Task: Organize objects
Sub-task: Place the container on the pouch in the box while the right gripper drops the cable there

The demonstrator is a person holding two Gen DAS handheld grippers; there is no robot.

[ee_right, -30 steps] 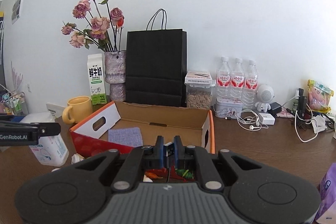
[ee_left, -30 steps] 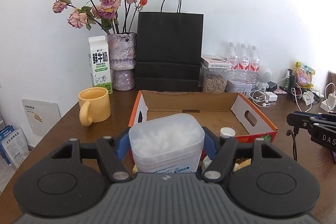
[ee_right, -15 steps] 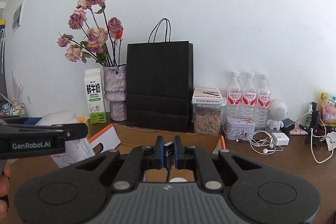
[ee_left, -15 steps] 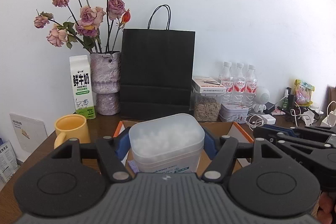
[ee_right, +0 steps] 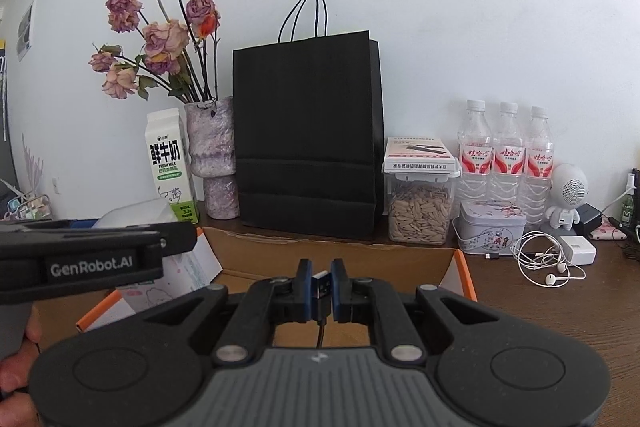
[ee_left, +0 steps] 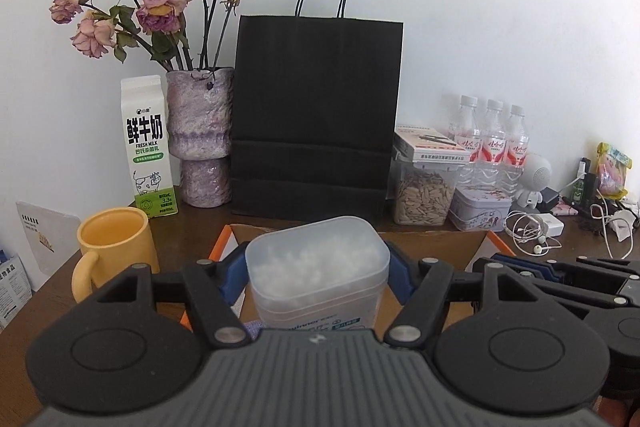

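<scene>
My left gripper (ee_left: 318, 267) is shut on a translucent plastic tub (ee_left: 318, 263) filled with white cotton, held above the near left part of an open cardboard box (ee_left: 486, 247). My right gripper (ee_right: 321, 285) is shut on a small black USB plug with a cable (ee_right: 321, 287), held over the same cardboard box (ee_right: 460, 263). The left gripper's body (ee_right: 80, 259) shows at the left of the right wrist view, with the tub (ee_right: 136, 213) partly hidden behind it. The right gripper (ee_left: 560, 275) shows at the right of the left wrist view.
Along the back wall stand a milk carton (ee_left: 147, 147), a vase of dried roses (ee_left: 200, 135), a black paper bag (ee_left: 316, 115), a seed jar (ee_left: 424, 195), three water bottles (ee_left: 494, 143), a tin (ee_left: 480, 213) and earphone cables (ee_left: 536, 231). A yellow mug (ee_left: 116, 247) stands left of the box.
Both grippers have risen and moved forward over the box towards the back wall, still holding the tub and the plug. The two grippers are closer together.
</scene>
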